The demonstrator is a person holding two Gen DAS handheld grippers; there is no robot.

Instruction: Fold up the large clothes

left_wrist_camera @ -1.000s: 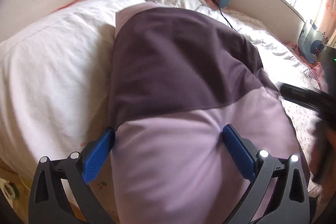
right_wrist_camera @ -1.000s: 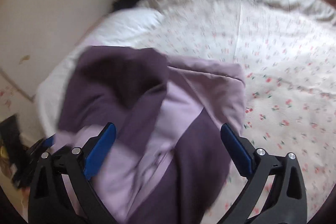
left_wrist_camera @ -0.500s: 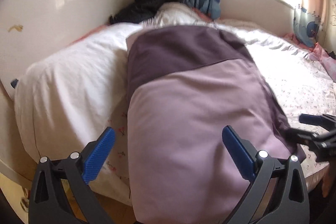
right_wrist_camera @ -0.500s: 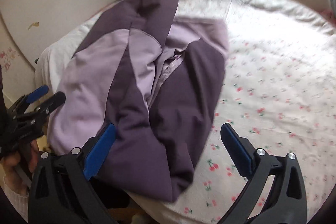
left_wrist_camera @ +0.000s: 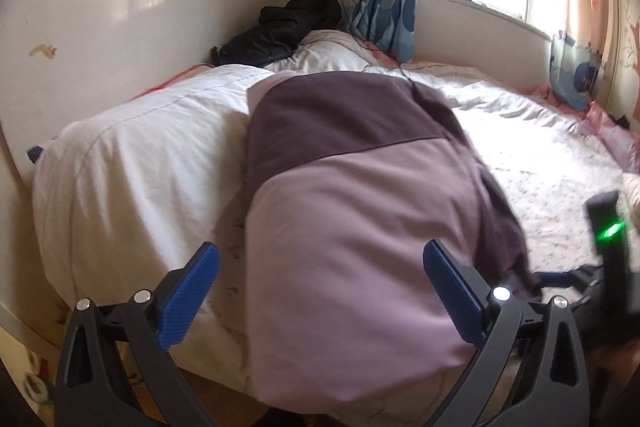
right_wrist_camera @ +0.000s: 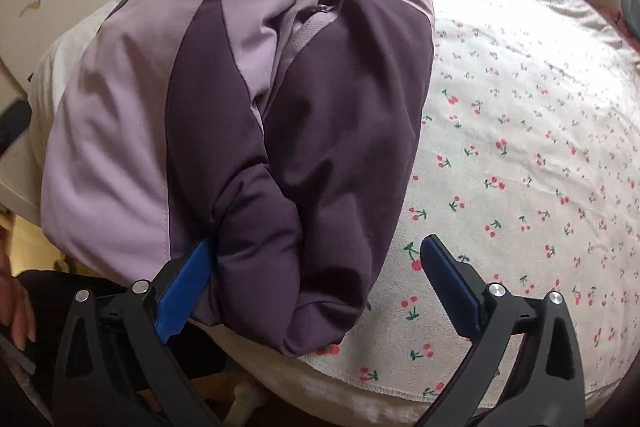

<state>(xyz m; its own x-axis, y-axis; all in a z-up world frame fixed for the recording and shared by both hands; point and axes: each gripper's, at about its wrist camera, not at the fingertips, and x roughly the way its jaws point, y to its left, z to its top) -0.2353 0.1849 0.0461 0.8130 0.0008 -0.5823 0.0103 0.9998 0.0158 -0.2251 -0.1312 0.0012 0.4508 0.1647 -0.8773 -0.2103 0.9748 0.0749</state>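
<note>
At the far left of the left wrist view there is one white duvet (left_wrist_camera: 132, 163), folded into a thick bundle along the wall side of the bed (left_wrist_camera: 552, 163). Just to the right of it, touching its edge, lies the one purple jacket (left_wrist_camera: 352, 195), the only garment being handled. It is already folded into a long package. Its long axis runs from the near edge of the bed toward the far wall, so it points almost straight away from both grippers. The near end is the pale lilac part and it hangs a little over the bed edge; the dark purple part is farther.

The left gripper (left_wrist_camera: 320, 291) has its jaws wide apart and holds nothing; the lilac end of the jacket sits between and just beyond the two blue pads, and no pad presses it.

In the right wrist view the jacket (right_wrist_camera: 248, 107) shows two sleeves folded inward, meeting along the middle. The right gripper (right_wrist_camera: 320, 287) is also wide open and grips nothing. Its left pad (right_wrist_camera: 188, 291) lies against the near dark fold, while the right pad is over the cherry-print sheet (right_wrist_camera: 520, 147), apart from the cloth.

Both grippers are at the near end of the jacket; the left one is more in line with the lilac corner, the right one with the dark corner. A next fold probably needs both to take these near corners and carry them along the long axis to the far end.

In the far corner lies one black garment (left_wrist_camera: 284, 31), well apart.
</note>
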